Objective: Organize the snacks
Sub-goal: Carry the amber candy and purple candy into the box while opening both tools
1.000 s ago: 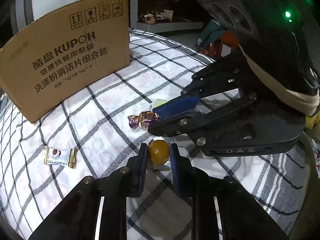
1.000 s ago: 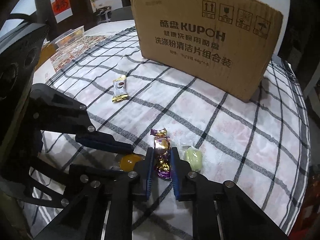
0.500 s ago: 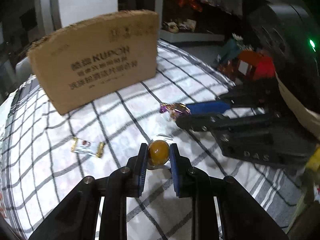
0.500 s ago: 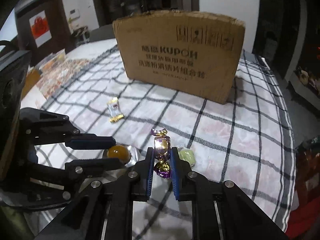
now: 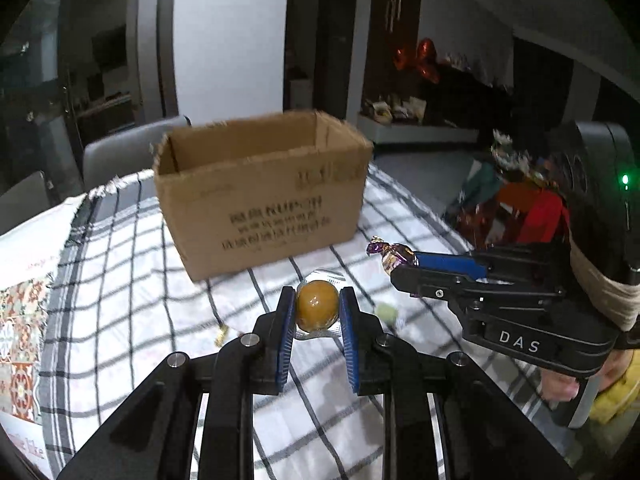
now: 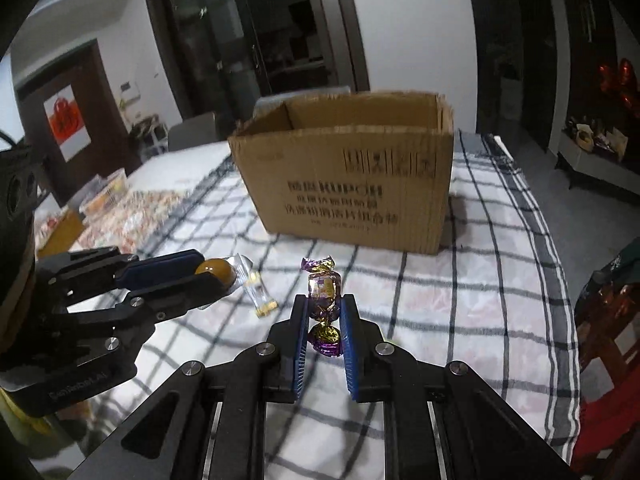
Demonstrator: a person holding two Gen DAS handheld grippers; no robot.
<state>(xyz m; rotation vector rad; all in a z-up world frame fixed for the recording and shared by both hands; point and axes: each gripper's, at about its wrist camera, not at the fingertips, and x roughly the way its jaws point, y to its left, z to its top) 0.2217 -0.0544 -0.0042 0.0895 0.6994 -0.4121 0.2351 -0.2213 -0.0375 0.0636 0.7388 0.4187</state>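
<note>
My left gripper [image 5: 317, 308] is shut on a round orange candy in clear wrap [image 5: 317, 306] and holds it above the checked tablecloth [image 5: 132, 280]. My right gripper [image 6: 324, 312] is shut on a purple and gold wrapped candy [image 6: 323, 286], also lifted. Each gripper shows in the other's view: the right one with its candy [image 5: 390, 254], the left one with the orange candy [image 6: 216, 270]. An open cardboard box [image 5: 260, 196] stands ahead of both; its opening [image 6: 352, 114] faces up. A pale green candy [image 5: 386, 313] and a white and gold wrapped sweet [image 6: 262, 296] lie on the cloth.
Grey chairs [image 5: 120, 152] stand behind the table. Patterned packets [image 6: 108, 200] lie at the table's left side. Red and dark bags [image 5: 532, 208] sit beyond the right edge. A side counter [image 6: 592, 148] with items is at the far right.
Both grippers have risen from the cloth with their candies held. The box now appears lower and farther, with its open top in view. The green candy stays on the cloth.
</note>
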